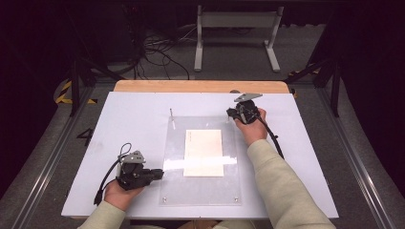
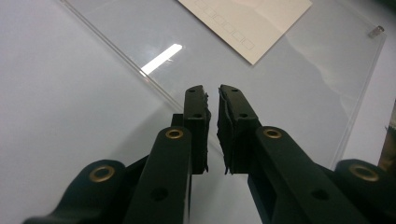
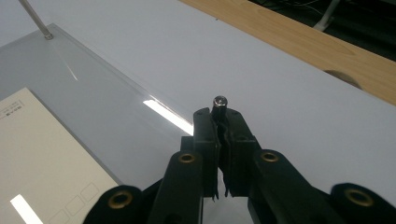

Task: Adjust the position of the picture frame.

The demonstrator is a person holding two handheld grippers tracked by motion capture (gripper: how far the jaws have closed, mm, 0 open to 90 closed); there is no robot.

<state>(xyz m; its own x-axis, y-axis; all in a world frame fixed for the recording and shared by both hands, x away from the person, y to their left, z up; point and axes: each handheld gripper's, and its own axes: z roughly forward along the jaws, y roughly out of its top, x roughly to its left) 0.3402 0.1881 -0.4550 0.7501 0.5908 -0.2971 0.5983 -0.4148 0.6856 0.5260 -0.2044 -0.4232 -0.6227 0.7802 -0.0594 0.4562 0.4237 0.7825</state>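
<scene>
Your left hand-held gripper (image 1: pixel 155 174): 7 o'clock, jaws nearly closed, level | your right hand-held gripper (image 1: pixel 232 113): 1 o'clock, jaws clamped, arm outstretched.

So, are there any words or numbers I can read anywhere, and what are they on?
None can be read.
Cream paper sheet under the clear plate: a tiny dark print at one corner and a row of small empty boxes, too small and blurred to read.
Right claw, pinching a small metal pin: no lettering.
</scene>
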